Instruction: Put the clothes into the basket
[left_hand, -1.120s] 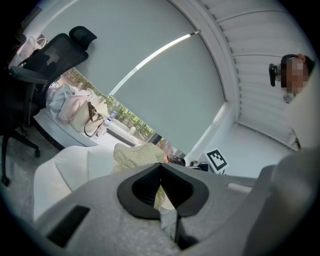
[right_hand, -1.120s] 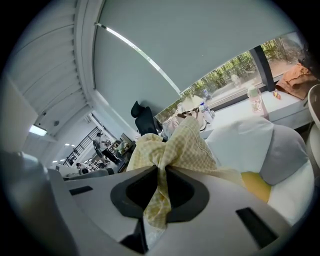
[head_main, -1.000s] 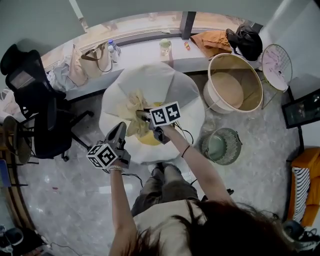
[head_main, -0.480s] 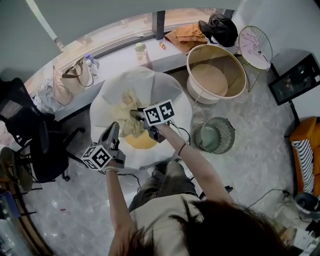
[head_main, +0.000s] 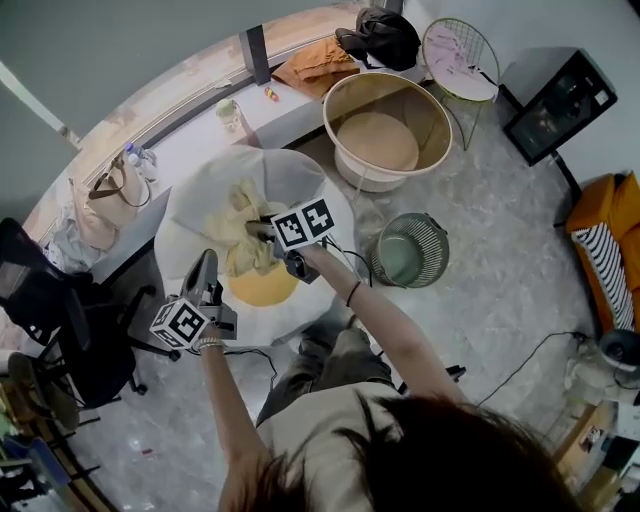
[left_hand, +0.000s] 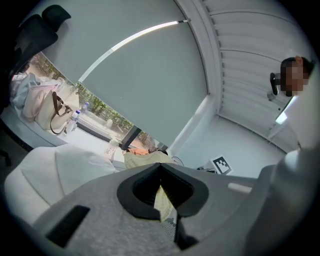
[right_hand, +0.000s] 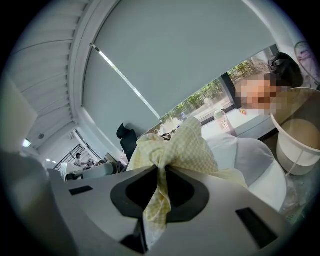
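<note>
A pale yellow checked cloth (head_main: 240, 238) is bunched over the white covered table (head_main: 290, 172). My right gripper (head_main: 263, 232) is shut on its upper part, and the cloth (right_hand: 186, 149) spills out past the right gripper (right_hand: 162, 169) with a tail in the gap. At the cloth's near left edge, my left gripper (head_main: 207, 262) is also shut; a strip of the same cloth (left_hand: 164, 197) sits between the jaws of the left gripper (left_hand: 161, 166). The big cream basket (head_main: 437, 125) stands on the floor to the right, beyond the table, also seen as the basket (right_hand: 300, 135).
A yellow item (head_main: 262, 290) lies on the table under the cloth. A small green wire basket (head_main: 410, 250) stands on the floor right of the table. A black office chair (head_main: 45, 300) is at the left. A counter (head_main: 190, 140) with bags and bottles runs behind.
Both grippers have risen a little and shifted with the cloth held between them. The head view has swung, so the table and cream basket now sit further left.
</note>
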